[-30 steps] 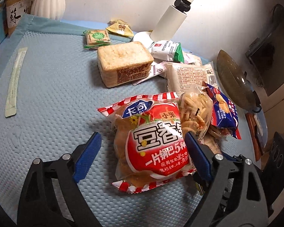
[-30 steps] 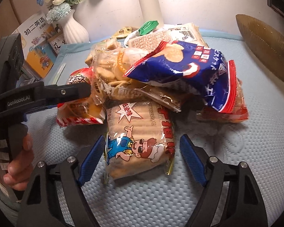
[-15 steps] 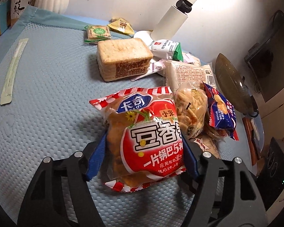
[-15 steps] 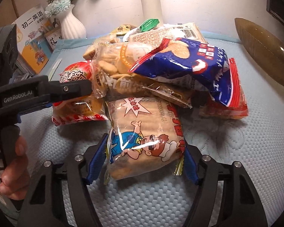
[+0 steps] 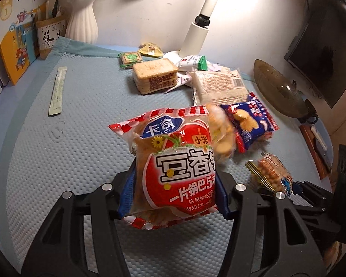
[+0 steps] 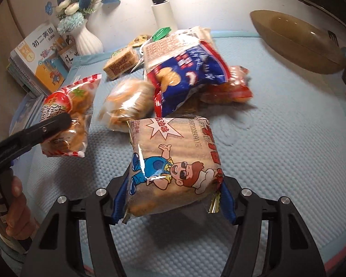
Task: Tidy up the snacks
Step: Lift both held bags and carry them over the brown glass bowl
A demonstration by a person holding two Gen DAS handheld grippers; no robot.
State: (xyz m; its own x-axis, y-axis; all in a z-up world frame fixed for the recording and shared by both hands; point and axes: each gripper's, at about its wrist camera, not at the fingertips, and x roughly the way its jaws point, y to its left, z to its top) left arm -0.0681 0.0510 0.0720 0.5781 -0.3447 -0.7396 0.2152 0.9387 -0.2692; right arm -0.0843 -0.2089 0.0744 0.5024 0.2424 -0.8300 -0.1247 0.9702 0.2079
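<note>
the red rice-crust bag [image 5: 177,173] is clamped by the left gripper [image 5: 173,198], the cartoon biscuit pack [image 6: 173,164] by the right gripper [image 6: 173,205]; both should be lifted level, clear of the pile.

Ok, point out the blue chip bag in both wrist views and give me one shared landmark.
Left wrist: blue chip bag right of centre, behind the held red bag.
Right wrist: blue chip bag upper centre, atop the pile.
Shared landmark: white ribbed vase, upper left in both.
</note>
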